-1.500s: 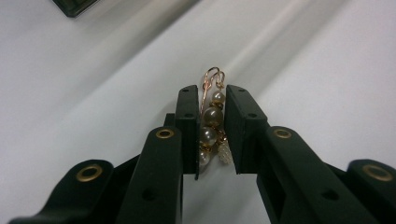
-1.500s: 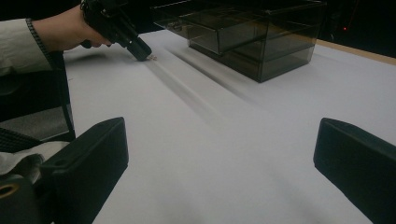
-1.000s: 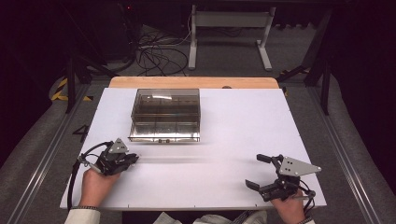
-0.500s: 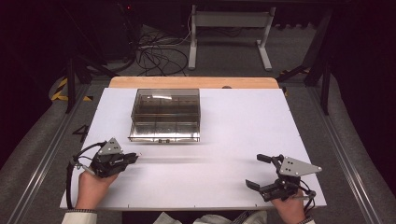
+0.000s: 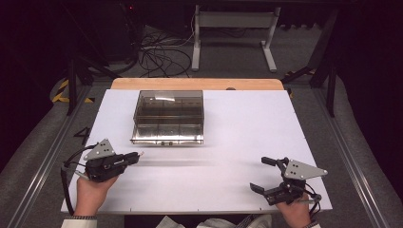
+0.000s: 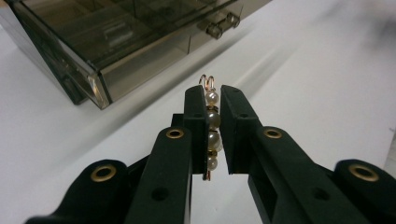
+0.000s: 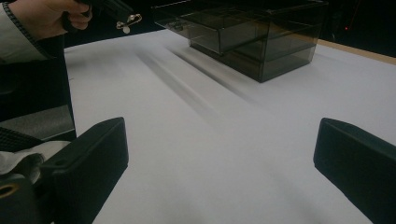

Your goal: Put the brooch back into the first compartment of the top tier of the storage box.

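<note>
A person sits at a white desk [image 5: 228, 142] holding a gripper in each hand. Near the desk's front left corner, the left gripper [image 5: 134, 157] is raised slightly off the surface, its hand [image 5: 92, 190] wrapped around the handle from below and its jaws pointing toward the middle of the desk. Those jaws are clamped on a pearl earring [image 6: 211, 125] (a short row of pearls on a thin coppery wire hook), held lengthwise between the pads with the hook poking out past the tips. Toward the back edge, left of centre, stands a smoky transparent drawer box [image 5: 168, 116], its lower drawer pulled partly out toward the person; the earring is well short of it. At the front right corner, the right gripper [image 5: 263, 175] rests low with its jaws spread wide apart, holding nothing. The likely risk is the earring slipping: pearls are round and smooth, so a loosened squeeze or a knock against the drawer front could send it rolling away across the desk.
</note>
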